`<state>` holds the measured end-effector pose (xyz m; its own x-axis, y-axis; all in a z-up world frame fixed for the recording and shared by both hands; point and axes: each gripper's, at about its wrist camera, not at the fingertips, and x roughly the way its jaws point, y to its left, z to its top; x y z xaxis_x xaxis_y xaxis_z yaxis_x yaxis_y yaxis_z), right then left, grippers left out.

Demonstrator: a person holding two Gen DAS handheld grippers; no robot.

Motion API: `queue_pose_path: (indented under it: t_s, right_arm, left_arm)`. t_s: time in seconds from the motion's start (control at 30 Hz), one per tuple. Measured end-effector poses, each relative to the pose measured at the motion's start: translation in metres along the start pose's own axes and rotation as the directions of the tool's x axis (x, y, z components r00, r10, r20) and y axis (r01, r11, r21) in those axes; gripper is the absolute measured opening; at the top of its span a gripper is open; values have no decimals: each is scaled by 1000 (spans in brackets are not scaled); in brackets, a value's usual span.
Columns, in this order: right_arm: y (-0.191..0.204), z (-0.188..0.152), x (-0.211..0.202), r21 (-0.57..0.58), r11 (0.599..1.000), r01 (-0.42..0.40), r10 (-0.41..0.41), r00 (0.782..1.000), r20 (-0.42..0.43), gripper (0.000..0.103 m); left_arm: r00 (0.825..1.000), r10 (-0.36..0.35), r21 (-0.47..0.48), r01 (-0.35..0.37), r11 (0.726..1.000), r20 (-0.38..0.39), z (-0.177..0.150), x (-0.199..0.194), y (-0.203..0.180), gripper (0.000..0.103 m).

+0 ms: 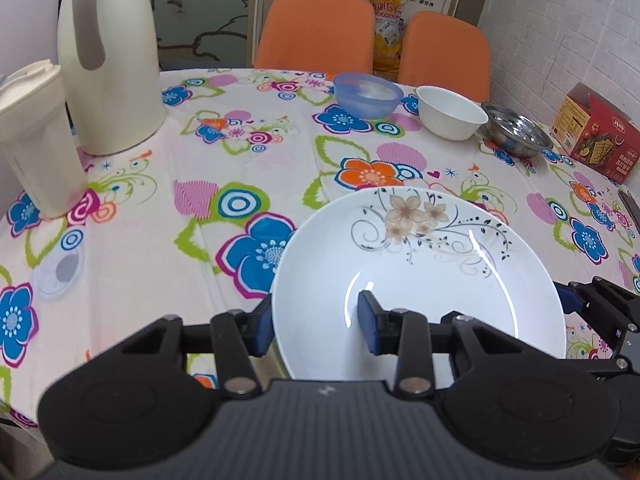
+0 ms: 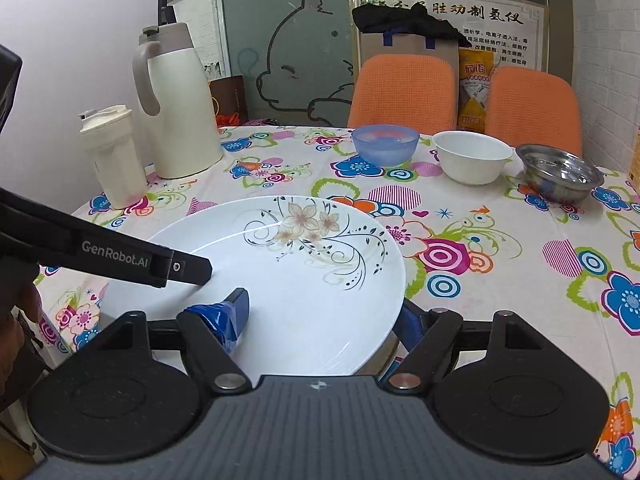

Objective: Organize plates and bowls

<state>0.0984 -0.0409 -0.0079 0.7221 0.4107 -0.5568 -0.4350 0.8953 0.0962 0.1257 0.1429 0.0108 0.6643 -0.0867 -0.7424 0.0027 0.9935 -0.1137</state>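
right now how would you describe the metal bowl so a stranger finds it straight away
On the flowered tablecloth, look along the far edge in front of the orange chairs, where three bowls stand in a row. The metal bowl is the rightmost, shiny and shallow, beside the white bowl.

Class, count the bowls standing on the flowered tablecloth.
3, in a row at the far edge: a translucent blue plastic bowl leftmost, a white bowl in the middle, a shiny steel bowl rightmost. None seems hidden.
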Motion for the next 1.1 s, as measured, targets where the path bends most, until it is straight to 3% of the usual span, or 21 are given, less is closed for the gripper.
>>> queue_pose_path:
  t_s: [0.3, 0.37, 0.6, 0.7, 0.8, 0.97, 1.1]
  right_arm:
    - [-6, -6, 8, 49, 998, -47, 47, 999, 6, 63]
    - [-10, -5, 7, 72, 995, -63, 62, 998, 11, 62]
    - [-18, -5, 3, 138, 986, -90, 88, 996, 24, 62]
    - [-16, -4, 4, 142, 986, -87, 86, 996, 16, 64]
    - [-5, -2, 5, 31, 998, -46, 47, 999, -13, 63]
    - [-14, -3, 1, 75, 997, 22, -23, 1000, 17, 65]
    - [-16, -5, 3, 76, 997, -18, 18, 1000, -1, 65]
  left_arm:
    - [999, 34, 55, -36, 998, 37, 0, 3, -2, 37]
    - [997, 46, 52, -49, 997, 61, 1, -1, -2, 50]
    - [991, 60, 8, -61, 998, 122, 12, -18, 5, 54]
    - [989, 62, -2, -62, 998, 136, 16, -22, 4, 55]
    - [989, 56, -5, -56, 998, 140, 18, -23, 3, 55]
    - [988, 44, -4, -44, 999, 146, 20, -23, -3, 55]
    - [989, 35, 1, -35, 999, 146, 21, -21, -9, 55]
